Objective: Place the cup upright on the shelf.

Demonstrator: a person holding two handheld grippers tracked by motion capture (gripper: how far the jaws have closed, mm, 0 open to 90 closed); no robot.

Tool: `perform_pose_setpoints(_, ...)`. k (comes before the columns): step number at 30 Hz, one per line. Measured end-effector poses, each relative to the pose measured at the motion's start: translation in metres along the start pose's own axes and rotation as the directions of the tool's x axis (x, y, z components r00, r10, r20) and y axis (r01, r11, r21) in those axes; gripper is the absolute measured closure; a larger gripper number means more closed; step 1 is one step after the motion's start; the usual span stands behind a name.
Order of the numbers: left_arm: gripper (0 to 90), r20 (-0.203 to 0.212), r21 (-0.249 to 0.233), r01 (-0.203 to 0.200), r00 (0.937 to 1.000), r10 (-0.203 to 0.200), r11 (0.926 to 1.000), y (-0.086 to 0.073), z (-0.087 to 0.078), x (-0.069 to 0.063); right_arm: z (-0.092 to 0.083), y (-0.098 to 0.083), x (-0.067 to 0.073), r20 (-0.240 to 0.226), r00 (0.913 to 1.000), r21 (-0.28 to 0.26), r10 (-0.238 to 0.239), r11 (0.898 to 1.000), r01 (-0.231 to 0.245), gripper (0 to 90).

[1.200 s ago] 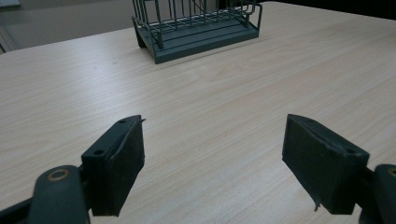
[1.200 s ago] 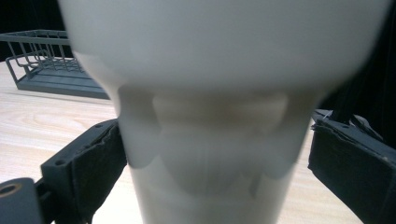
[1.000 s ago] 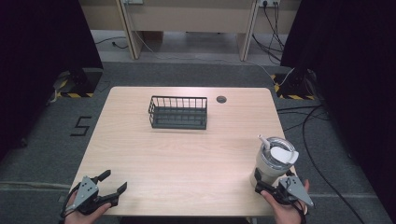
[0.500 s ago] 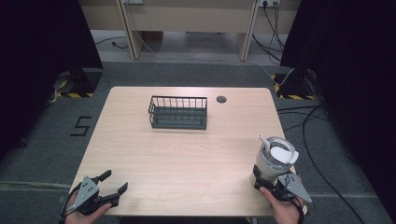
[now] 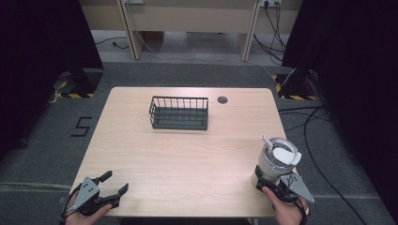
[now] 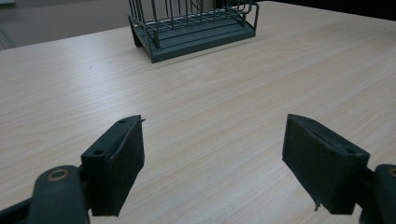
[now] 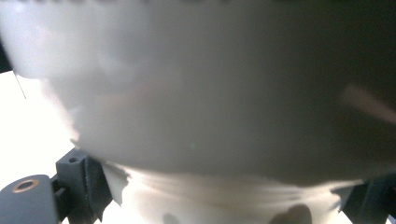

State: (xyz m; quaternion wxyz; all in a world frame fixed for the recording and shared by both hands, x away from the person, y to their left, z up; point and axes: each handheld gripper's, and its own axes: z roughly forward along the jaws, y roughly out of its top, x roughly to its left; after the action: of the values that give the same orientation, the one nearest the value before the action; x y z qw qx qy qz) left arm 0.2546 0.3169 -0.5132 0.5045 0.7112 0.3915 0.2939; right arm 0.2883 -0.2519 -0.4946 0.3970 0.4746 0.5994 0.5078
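High view: right tool [image 5: 268, 182] grips tumbler [image 5: 276, 162]; left tool [image 5: 111, 184] spread wide.

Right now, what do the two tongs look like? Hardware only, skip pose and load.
Both tongs are black, each carrying a grey three-cornered plate on top: left tongs, right tongs. In the left gripper view, the jaws end in flat, blocky black pads with small screw holes, and a brass-coloured ring sits at the base. No sleeves visible.
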Motion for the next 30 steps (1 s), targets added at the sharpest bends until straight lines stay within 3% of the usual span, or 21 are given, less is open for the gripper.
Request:
perform_pose_setpoints(13, 20.5, -0.005, -0.001, 0.005, 1.0000, -0.005, 1.0000, 0.000, 0.000, 0.000, -0.001, 0.016, 0.003, -0.003, 0.9997, -0.034, -0.025, 0.999, 0.025, 10.0)
perform_pose_setpoints(30, 20.6, -0.003, -0.003, 0.007, 1.0000, -0.007, 1.0000, 0.000, 0.000, 0.001, 0.019, 0.041, 0.020, -0.040, 0.9970, -0.063, -0.066, 0.996, 0.063, 10.0)
